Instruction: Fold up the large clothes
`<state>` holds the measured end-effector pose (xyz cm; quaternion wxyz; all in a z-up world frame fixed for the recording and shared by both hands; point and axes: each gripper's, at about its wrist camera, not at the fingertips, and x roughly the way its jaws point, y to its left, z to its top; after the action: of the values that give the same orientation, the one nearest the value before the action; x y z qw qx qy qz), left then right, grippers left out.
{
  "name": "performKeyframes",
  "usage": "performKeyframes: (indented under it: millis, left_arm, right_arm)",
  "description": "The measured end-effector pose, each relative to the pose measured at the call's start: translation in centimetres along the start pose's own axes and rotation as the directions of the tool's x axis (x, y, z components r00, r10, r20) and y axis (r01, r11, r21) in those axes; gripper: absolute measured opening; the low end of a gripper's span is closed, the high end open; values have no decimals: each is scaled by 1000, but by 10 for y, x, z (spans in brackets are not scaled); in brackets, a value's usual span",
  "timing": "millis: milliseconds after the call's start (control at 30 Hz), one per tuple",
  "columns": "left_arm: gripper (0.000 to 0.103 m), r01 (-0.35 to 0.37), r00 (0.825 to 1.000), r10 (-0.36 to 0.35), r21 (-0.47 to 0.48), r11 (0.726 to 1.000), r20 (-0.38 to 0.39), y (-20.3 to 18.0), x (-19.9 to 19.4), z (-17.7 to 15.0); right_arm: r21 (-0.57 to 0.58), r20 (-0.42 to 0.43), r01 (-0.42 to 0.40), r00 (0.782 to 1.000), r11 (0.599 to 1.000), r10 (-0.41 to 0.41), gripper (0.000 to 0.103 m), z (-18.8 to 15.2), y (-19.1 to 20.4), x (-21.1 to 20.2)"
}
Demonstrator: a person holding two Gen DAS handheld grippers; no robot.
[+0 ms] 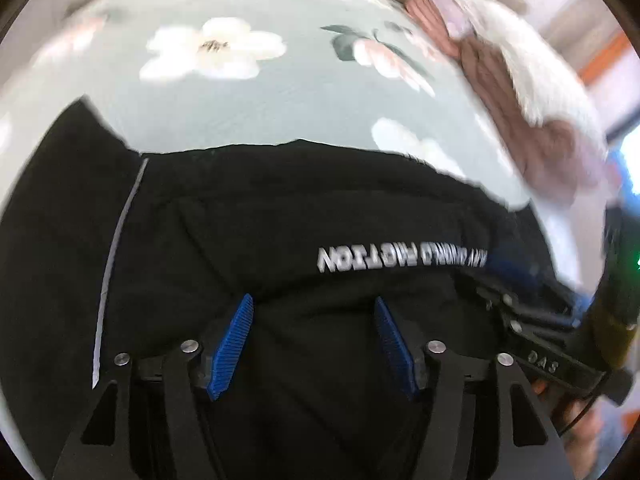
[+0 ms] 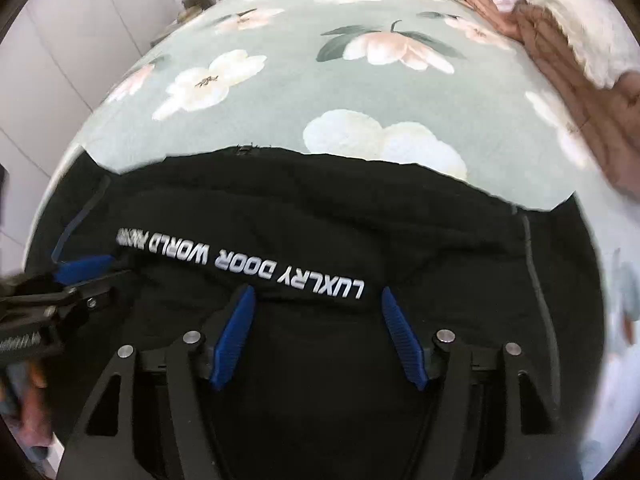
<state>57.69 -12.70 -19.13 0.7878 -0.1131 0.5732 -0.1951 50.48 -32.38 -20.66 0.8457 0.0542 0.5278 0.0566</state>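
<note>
Right wrist | black garment (image 2: 320,208) far edge straight, bedspread (image 2: 320,80) beyond seemingly free | both jaws open, empty

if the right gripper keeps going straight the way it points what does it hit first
Most likely the black garment spread on the flowered bedspread. The right gripper has open, empty jaws just below the white lettering; depth is unclear.

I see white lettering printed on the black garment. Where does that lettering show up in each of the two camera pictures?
Left wrist view: the white lettering sits right of centre, upside down, just above the open blue fingers.
Right wrist view: the white lettering runs from the left edge toward centre, slanting down to the right.
Shared landmark: the white flower printed on the green bedspread beyond the black garment.
</note>
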Motion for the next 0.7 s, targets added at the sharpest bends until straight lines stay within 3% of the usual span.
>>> performKeyframes:
  millis: [200, 300, 367, 400, 500, 533, 600, 700]
  left_arm:
    - [63, 8, 998, -11, 57, 998, 60, -12, -17, -14]
    - [63, 84, 979, -102, 109, 990, 173, -14, -74, -51]
    - [65, 67, 967, -101, 151, 986, 233, -16, -106, -74]
    - [66, 54, 969, -89, 157, 986, 230, -17, -114, -85]
    - [65, 42, 987, -61, 125, 991, 147, -9, -110, -114]
    - [65, 0, 995, -11, 110, 994, 97, -3, -95, -122]
    - [65, -67, 998, 68, 109, 992, -3, 4, -64, -127]
    - [68, -113, 994, 113, 114, 987, 4, -5, -56, -124]
  right_arm:
    - [7, 61, 9, 998, 1000, -9, 70, -13, 1, -30]
    - [-24, 126, -50, 991, 998, 52, 70, -38, 6, -85]
    - [-77, 127, -98, 986, 992, 108, 70, -55, 14, -114]
    - [-110, 114, -94, 988, 990, 106, 70, -67, 19, -124]
    - [-182, 45, 20, 999, 983, -12, 70, -93, 32, -117]
    - [-192, 14, 45, 999, 980, -43, 70, -101, 35, -107]
    - [-155, -44, 28, 998, 988, -35, 71, -111, 30, -83]
    - [-73, -39, -7, 999, 997, 5, 74, -109, 19, -75]
